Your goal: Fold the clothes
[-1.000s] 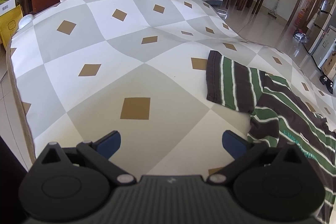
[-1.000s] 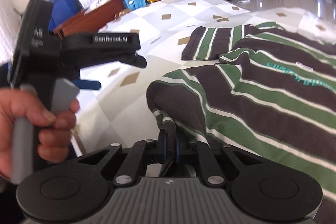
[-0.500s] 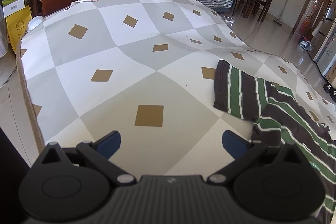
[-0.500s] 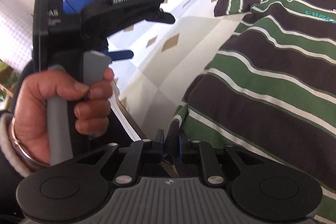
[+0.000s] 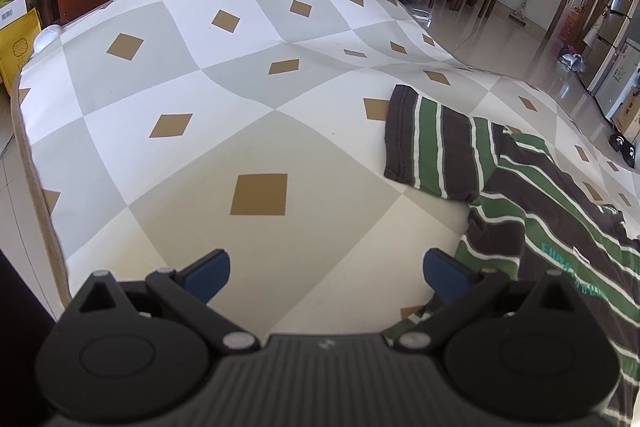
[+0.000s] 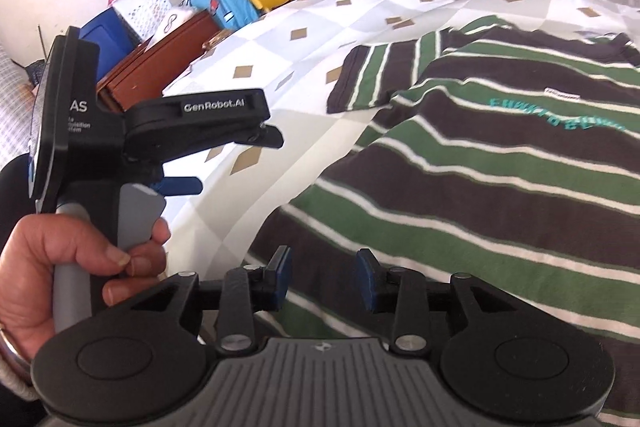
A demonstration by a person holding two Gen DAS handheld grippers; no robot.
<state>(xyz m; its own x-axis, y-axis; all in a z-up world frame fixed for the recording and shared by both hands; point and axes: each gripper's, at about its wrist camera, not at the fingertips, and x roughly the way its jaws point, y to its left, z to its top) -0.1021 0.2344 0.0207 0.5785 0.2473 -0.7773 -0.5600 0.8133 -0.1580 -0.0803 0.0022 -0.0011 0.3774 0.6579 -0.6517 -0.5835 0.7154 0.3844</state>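
Right gripper (image 6: 325,277), jaws just opened and empty over the striped shirt (image 6: 480,187); left gripper (image 5: 326,265), wide and empty, is best closed on the sleeve (image 5: 432,143) hem.

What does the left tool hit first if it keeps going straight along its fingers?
Most likely the bare checked sheet. The left tool stands open and points down at the cloth ahead of it. The striped shirt lies off to the right, close to the right finger, so depth there is uncertain.

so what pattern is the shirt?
Shirt: dark brown and green stripes with thin white lines; clearest in the right wrist view.
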